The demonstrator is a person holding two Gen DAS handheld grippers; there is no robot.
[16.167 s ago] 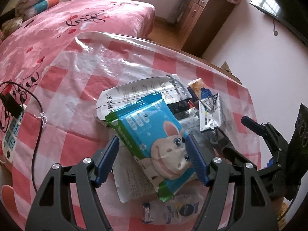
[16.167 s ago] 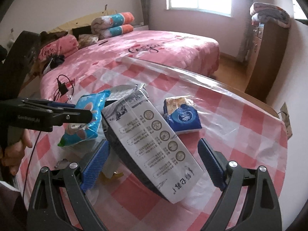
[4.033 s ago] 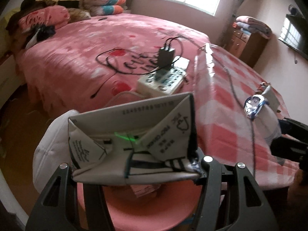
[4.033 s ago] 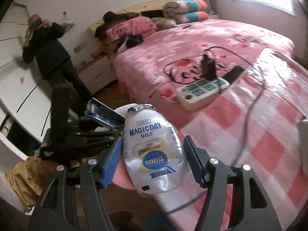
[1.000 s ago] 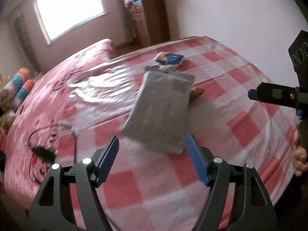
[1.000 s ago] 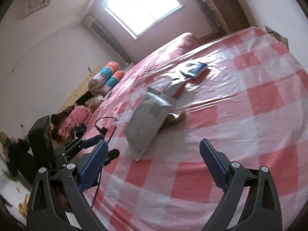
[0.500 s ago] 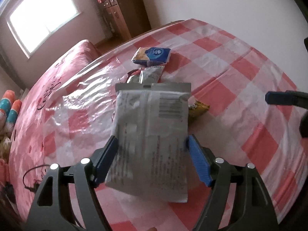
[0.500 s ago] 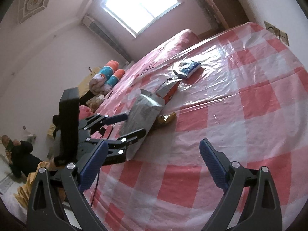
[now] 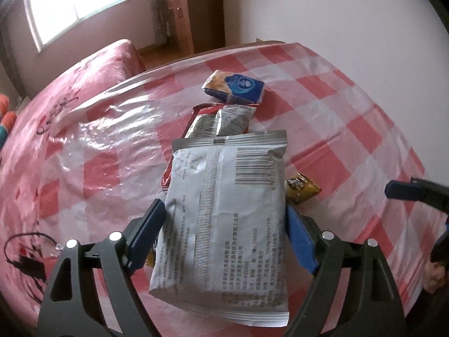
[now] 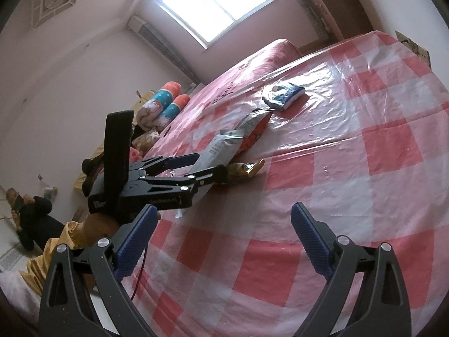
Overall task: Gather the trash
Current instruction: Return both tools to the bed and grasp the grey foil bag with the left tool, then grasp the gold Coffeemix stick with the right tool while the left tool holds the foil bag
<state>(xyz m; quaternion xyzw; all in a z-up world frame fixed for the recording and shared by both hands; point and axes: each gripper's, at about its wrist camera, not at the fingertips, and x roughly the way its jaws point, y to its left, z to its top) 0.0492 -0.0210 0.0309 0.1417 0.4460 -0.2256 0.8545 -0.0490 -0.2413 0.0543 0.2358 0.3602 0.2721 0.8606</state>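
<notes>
Left wrist view: we're straddling the silver pouch point(image 9: 224, 224) w/ the left gripper point(image 9: 224, 241). Jaws have just been widening; pouch is sitting between the pads, which are just beside its edges, not pressing. It's lying on the checked table point(image 9: 350, 140), overlapping a red packet point(image 9: 207, 123) and a gold wrapper point(image 9: 301, 186); blue tissue pack point(image 9: 235, 87) further back. Right wrist view is adding the side angle: pouch's far end is tilting up. Right gripper point(image 10: 221, 241) is hanging spread wide over bare cloth, nothing in it.
</notes>
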